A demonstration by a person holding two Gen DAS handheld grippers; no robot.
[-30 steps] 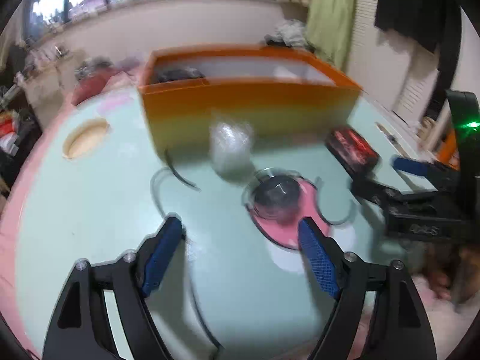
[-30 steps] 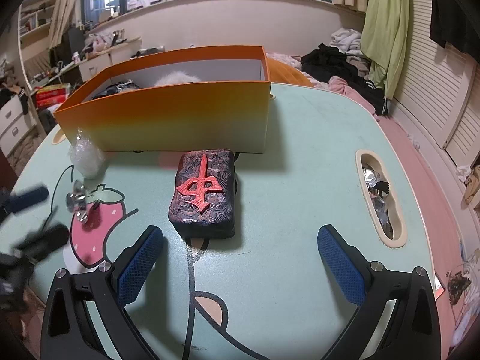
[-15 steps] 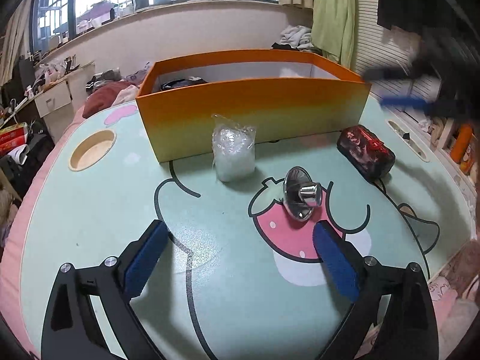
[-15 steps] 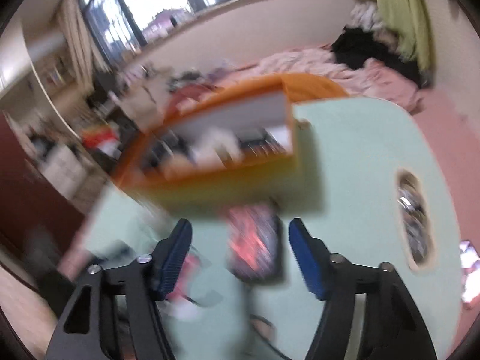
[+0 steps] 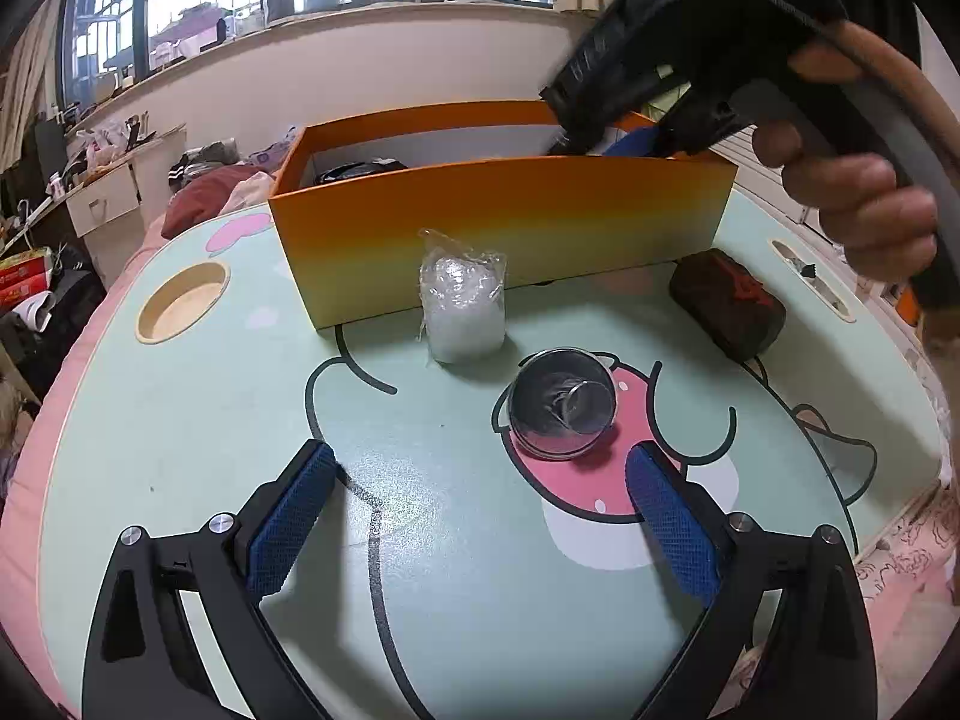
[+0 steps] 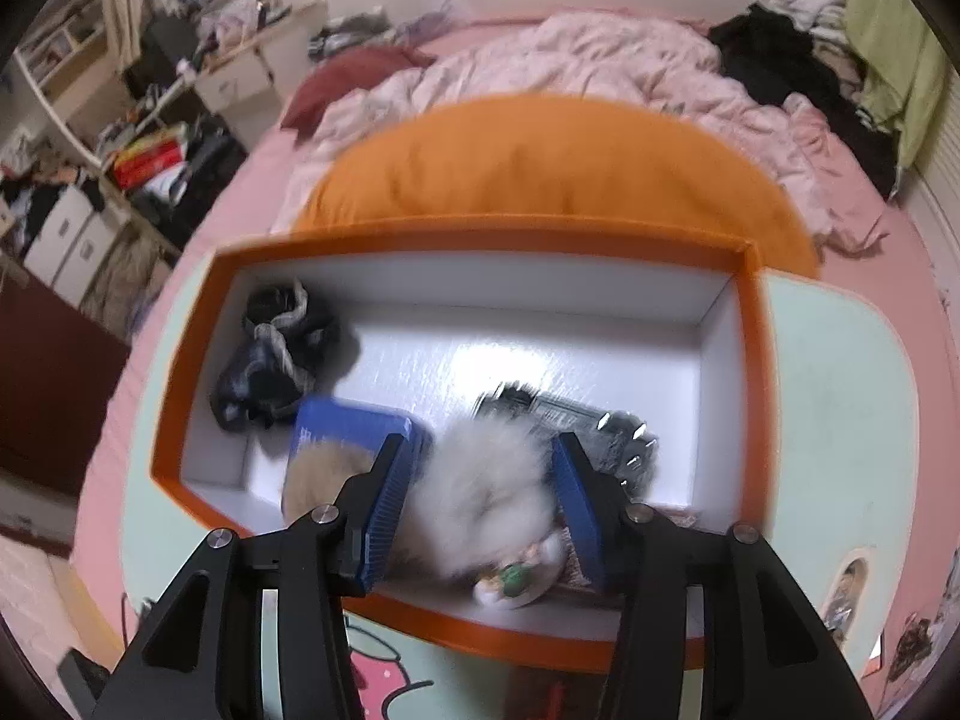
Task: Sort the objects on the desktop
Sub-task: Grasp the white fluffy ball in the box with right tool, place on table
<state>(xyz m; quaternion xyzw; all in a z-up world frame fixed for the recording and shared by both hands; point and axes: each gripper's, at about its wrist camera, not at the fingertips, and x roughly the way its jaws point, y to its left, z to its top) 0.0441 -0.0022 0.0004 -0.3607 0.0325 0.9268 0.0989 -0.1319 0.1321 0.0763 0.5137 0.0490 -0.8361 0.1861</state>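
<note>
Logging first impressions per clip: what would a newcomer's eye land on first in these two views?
Probably the orange box across the back of the mint-green table, with a fluffy white thing inside, seen between the right gripper jaws. In front of it stand a clear plastic packet, a shiny metal piece on the strawberry print, and a dark block with a red character.
</note>
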